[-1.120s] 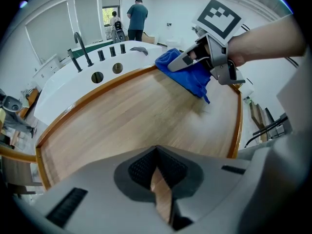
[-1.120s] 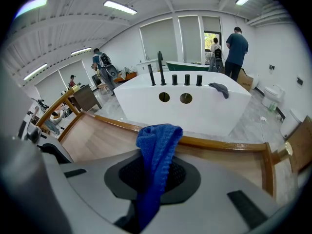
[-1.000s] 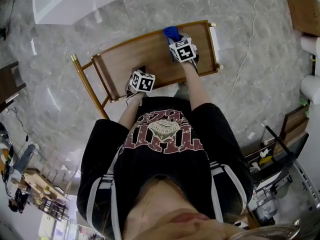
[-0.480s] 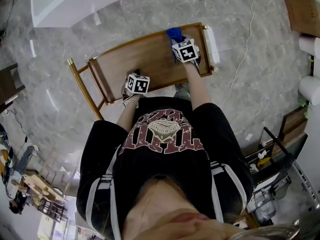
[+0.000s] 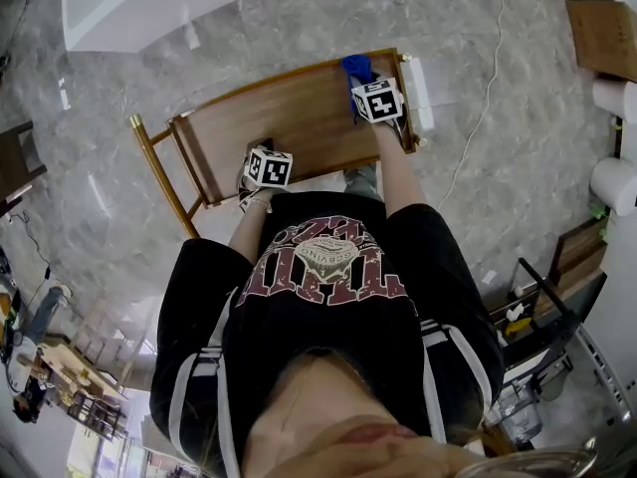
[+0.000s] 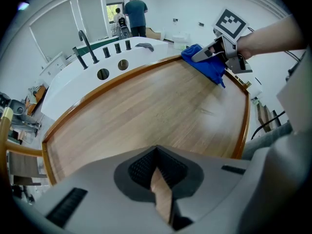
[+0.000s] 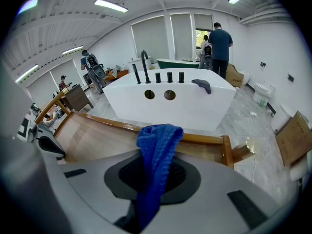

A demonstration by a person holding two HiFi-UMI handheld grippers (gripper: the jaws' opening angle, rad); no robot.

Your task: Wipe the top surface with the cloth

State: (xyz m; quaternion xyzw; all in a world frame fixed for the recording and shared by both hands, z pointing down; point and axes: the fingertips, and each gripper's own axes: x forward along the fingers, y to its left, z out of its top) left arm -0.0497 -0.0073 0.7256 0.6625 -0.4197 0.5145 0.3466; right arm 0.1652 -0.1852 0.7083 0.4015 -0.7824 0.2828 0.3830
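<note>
The wooden top of a brass-framed cart has a raised rim. My right gripper is at its far right corner, shut on a blue cloth. In the right gripper view the cloth bunches up out of the shut gripper and hangs over the rim. The left gripper view shows the cloth pressed on the top by the right gripper. My left gripper rests at the near edge, and its jaws are shut on nothing.
A white bathtub with black taps stands just beyond the cart. The cart's brass handle is at the left end and a brass post at the right corner. People stand far behind. A cable lies on the stone floor.
My right gripper has slid the cloth along the far rim toward the right end of the top. My left gripper has stayed at the near edge.
</note>
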